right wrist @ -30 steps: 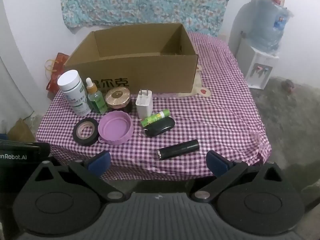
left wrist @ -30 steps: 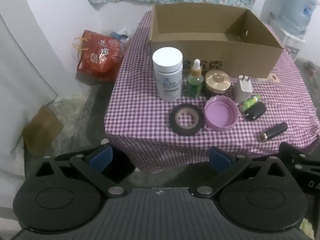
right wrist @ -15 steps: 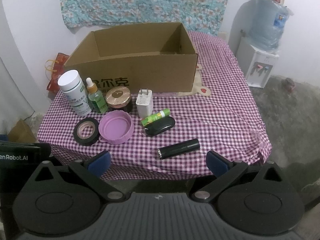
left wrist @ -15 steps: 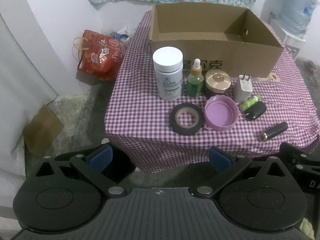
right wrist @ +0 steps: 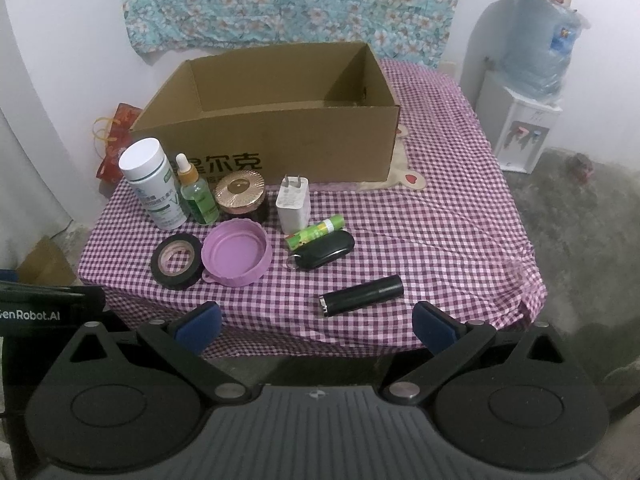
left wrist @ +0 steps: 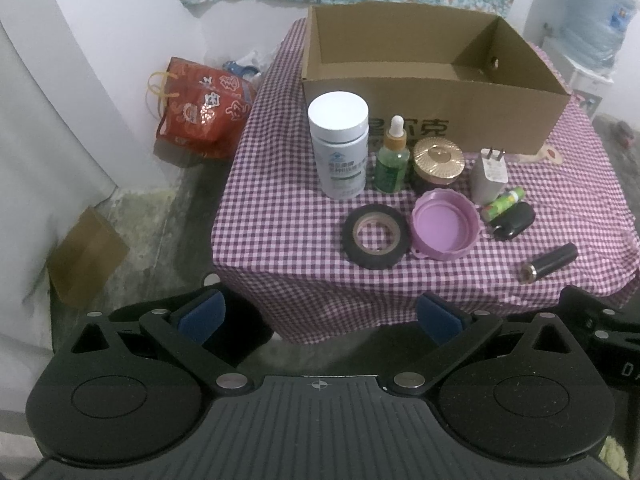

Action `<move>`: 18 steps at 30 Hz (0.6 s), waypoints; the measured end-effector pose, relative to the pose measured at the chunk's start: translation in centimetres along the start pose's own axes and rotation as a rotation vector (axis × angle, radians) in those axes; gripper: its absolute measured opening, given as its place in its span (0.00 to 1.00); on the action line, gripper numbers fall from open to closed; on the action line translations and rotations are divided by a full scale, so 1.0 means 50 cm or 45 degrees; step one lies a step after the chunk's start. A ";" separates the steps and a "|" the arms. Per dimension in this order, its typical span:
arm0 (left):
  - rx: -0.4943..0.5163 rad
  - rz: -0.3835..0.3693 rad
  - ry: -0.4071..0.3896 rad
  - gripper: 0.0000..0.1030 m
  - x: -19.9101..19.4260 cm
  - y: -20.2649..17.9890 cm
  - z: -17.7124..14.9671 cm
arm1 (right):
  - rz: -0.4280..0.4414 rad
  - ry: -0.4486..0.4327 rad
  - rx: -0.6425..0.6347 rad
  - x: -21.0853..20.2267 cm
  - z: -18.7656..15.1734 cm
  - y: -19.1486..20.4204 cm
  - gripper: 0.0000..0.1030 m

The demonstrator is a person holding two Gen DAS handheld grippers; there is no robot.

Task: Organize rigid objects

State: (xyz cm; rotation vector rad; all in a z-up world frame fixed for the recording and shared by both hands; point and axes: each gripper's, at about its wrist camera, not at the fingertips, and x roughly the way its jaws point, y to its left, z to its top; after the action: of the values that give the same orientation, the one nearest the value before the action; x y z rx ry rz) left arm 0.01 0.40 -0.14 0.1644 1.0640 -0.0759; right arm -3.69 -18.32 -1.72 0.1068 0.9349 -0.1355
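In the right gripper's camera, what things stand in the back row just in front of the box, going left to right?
White bottle → green dropper bottle → gold-lidded jar → white plug.

Black grippers, blue-padded jaws.
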 end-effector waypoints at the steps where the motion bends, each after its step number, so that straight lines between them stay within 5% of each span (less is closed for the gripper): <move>1: -0.001 0.000 0.000 1.00 0.000 0.000 0.000 | 0.000 0.000 0.000 0.000 0.000 0.000 1.00; 18: 0.004 0.005 0.004 1.00 -0.001 0.000 0.000 | 0.011 0.010 0.005 0.001 0.004 -0.001 1.00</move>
State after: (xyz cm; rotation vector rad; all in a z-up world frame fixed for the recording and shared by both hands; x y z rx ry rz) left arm -0.01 0.41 -0.09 0.1693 1.0671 -0.0736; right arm -3.49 -18.42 -1.63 0.1148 0.9420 -0.1289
